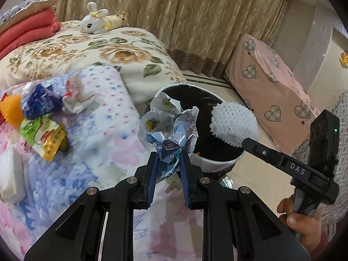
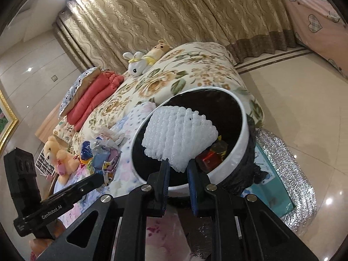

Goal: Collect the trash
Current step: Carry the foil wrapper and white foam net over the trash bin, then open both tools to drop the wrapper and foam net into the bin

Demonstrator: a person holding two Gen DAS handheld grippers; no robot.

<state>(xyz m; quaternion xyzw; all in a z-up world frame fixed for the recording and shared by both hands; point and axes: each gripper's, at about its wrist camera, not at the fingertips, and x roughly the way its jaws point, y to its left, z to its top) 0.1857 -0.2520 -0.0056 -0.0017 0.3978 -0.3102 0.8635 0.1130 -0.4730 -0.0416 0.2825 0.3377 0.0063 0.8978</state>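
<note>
My left gripper (image 1: 168, 152) is clamped on a crumpled wrapper (image 1: 167, 124), pinched at its twisted lower end. It reads as thin printed foil or paper: weightless, crushable, a bit slick, so I judge the bunched tail is the right spot, since the loose flaps would just slide out. It hangs at the near rim of the trash bin (image 1: 217, 165), partly over the opening. My right gripper (image 2: 177, 165) is closed on a white foam net (image 2: 178, 130) by its bottom edge. That one looks soft, springy and very light; it squashes between the pads and won't break, though it may cling to the ribbed pads on release. It is over the black-lined bin mouth already. Inside the bin, some red and dark scraps (image 2: 212, 154).

Further left on the blanket (image 1: 104, 130), more snack packets (image 1: 43, 117) wait, flat and crinkly; best grabbed at a raised crease. Beyond lies a plush rabbit (image 1: 94, 20), not trash.
</note>
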